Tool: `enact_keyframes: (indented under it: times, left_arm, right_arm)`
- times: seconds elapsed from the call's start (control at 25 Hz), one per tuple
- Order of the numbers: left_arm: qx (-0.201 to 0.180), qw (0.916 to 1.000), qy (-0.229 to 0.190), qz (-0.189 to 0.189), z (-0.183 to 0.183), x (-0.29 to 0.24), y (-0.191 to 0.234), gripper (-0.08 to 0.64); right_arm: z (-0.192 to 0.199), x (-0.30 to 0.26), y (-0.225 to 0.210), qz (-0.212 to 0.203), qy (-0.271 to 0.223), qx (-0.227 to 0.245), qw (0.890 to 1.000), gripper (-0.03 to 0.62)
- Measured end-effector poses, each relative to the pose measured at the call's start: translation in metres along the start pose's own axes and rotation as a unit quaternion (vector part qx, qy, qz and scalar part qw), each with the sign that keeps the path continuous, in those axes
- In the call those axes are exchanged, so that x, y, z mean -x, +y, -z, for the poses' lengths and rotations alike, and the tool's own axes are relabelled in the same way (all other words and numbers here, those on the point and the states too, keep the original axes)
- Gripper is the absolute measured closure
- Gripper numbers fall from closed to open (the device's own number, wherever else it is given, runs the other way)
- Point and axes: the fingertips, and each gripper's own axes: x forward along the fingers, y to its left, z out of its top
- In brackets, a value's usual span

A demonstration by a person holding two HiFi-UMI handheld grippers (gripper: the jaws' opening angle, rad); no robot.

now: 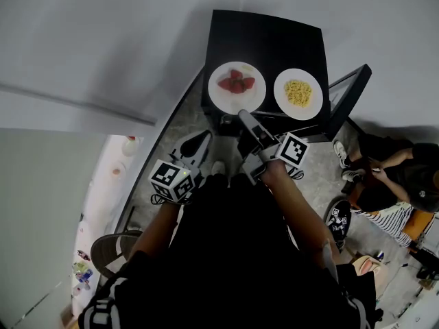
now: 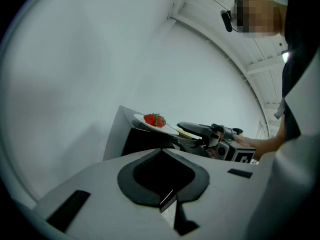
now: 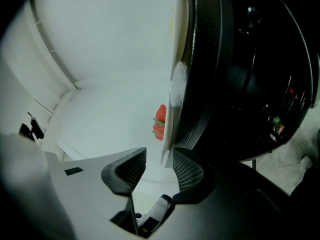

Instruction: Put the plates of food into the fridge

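Two plates, two tongs, one black table (image 1: 267,40)
The strawberry plate (image 1: 218,100) and the noodle plate (image 1: 300,112) sit side by side on it. The right tongs (image 1: 241,114) are open around the strawberry plate's rim, and the left tongs (image 1: 200,141) are closed, empty, well short of the table.

Strawberry plate (image 1: 221,100) and yellow-food plate (image 1: 310,108): white, smooth, glazed look. Strawberries (image 1: 236,83): glossy red. Bench (image 1: 267,40): black top, matt, faint sheen. Right claw (image 3: 159,156): pads (image 3: 189,171) black, cross-hatched, rubbery; shell smooth matt grey plastic. Floor (image 1: 319,184): speckled grey, stone-like.
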Motion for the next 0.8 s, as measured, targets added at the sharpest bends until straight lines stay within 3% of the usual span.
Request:
enact_keyframes:
  times: [0.2, 0.36, 0.8]
  left_arm:
    - [-0.002, 1.0, 0.001, 0.002, 0.002, 0.004, -0.004, 0.54]
    - [0.002, 1.0, 0.004, -0.001, 0.005, 0.005, -0.003, 0.54]
    - [0.008, 0.9999, 0.008, 0.004, 0.005, -0.007, 0.001, 0.54]
  right_arm:
    - [-0.001, -0.001, -0.004, 0.014, -0.003, -0.019, 1.0, 0.434]
    - [-0.004, 0.001, -0.007, 0.016, -0.014, -0.049, 0.999, 0.551]
    - [-0.003, 0.009, -0.006, 0.0, 0.005, -0.048, 0.999, 0.557]
